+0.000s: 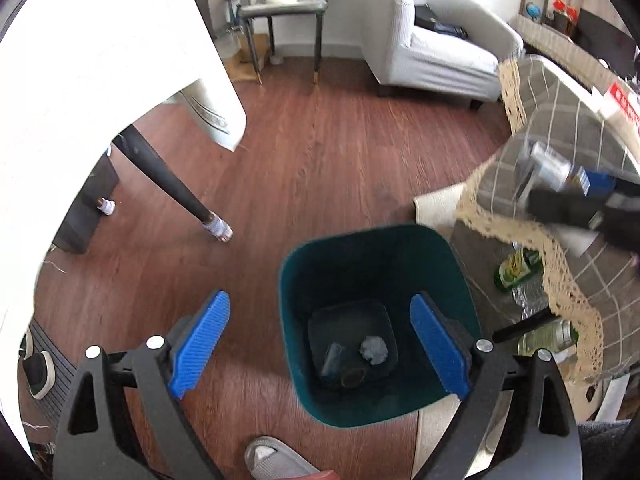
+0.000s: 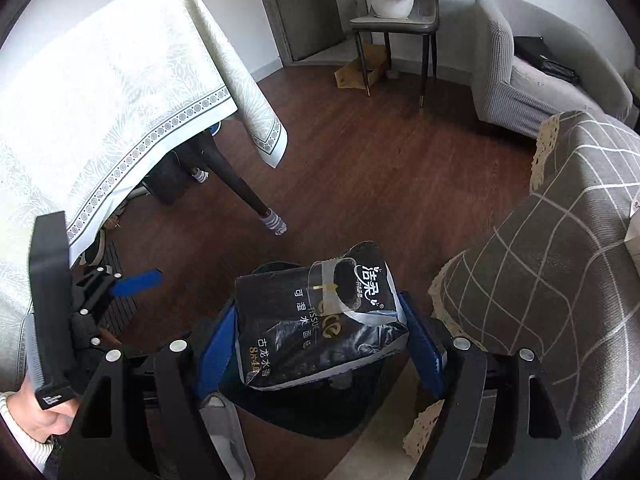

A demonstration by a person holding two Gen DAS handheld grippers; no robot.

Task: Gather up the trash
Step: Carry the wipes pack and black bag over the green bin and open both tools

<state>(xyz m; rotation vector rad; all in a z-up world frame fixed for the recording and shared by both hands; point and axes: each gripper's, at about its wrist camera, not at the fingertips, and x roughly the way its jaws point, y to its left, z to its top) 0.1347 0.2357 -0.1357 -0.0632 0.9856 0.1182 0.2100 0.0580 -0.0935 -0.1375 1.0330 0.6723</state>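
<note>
The right gripper (image 2: 320, 344) pinches a light, crumply, slippery tissue pack (image 2: 316, 320) by its sides above the bin (image 1: 376, 264); the left gripper (image 1: 320, 344) gapes empty.

1. The black tissue pack (image 2: 316, 320) carries the white brand characters "洁柔" near its top end.
2. Below these, on the same pack, stand smaller white characters "可湿水面纸" and the Latin word "TISSUE".
3. Large gold letters on the pack are partly hidden by a clear flap; only "ce" reads clearly.
4. Near its lower edge is gold print "古龙水香", with figures too creased to read.
5. A red label (image 1: 624, 106) on a box bears white characters, too blurred to read.
</note>
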